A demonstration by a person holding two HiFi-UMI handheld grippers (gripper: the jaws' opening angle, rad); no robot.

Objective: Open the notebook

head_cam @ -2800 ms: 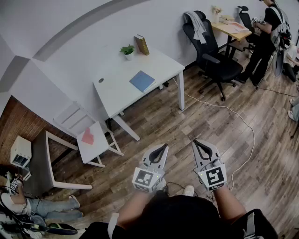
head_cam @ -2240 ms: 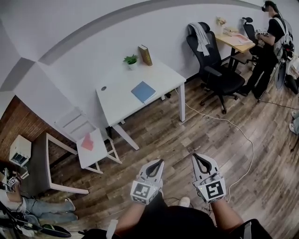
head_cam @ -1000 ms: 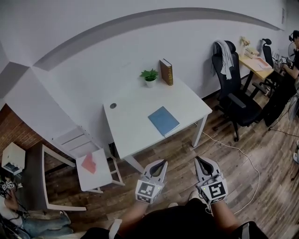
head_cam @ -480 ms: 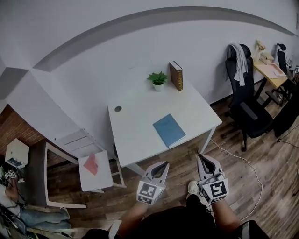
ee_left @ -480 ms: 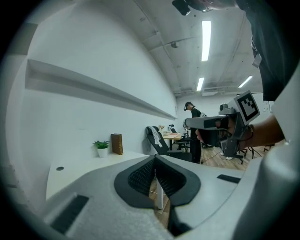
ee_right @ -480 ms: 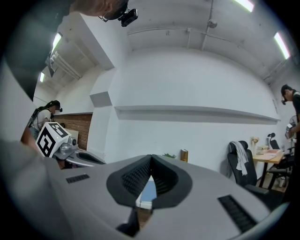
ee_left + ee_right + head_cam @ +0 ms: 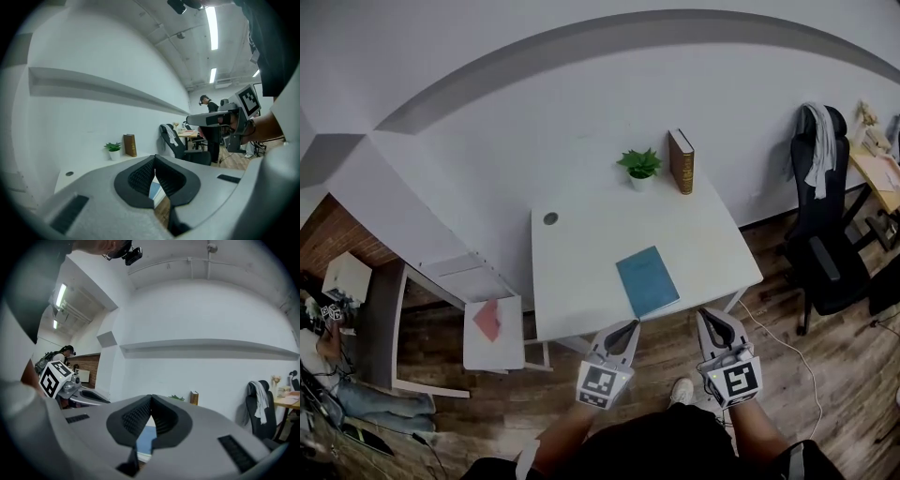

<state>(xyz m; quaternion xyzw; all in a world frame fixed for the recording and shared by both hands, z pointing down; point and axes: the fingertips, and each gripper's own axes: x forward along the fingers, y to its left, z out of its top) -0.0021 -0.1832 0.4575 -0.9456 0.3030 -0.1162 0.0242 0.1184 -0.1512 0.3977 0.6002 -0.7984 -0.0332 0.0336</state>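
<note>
A closed blue notebook (image 7: 648,281) lies flat near the front edge of the white table (image 7: 581,272). My left gripper (image 7: 632,324) is shut on nothing, its tips just short of the table's front edge, below the notebook. My right gripper (image 7: 703,313) is also shut and empty, off the table's front right side. In the left gripper view the jaws (image 7: 154,160) meet, with a sliver of the notebook (image 7: 153,190) showing beneath them. The right gripper view shows its jaws (image 7: 151,400) closed, the notebook (image 7: 145,435) beyond them.
A small potted plant (image 7: 639,167) and an upright brown book (image 7: 682,161) stand at the table's back edge. A low white side table (image 7: 494,326) with a red item sits left. A black office chair (image 7: 825,234) with a grey garment stands right; a white cable (image 7: 773,328) crosses the wooden floor.
The table and notebook have come much closer to both grippers as I walked toward them. Both grippers stayed shut and empty.
</note>
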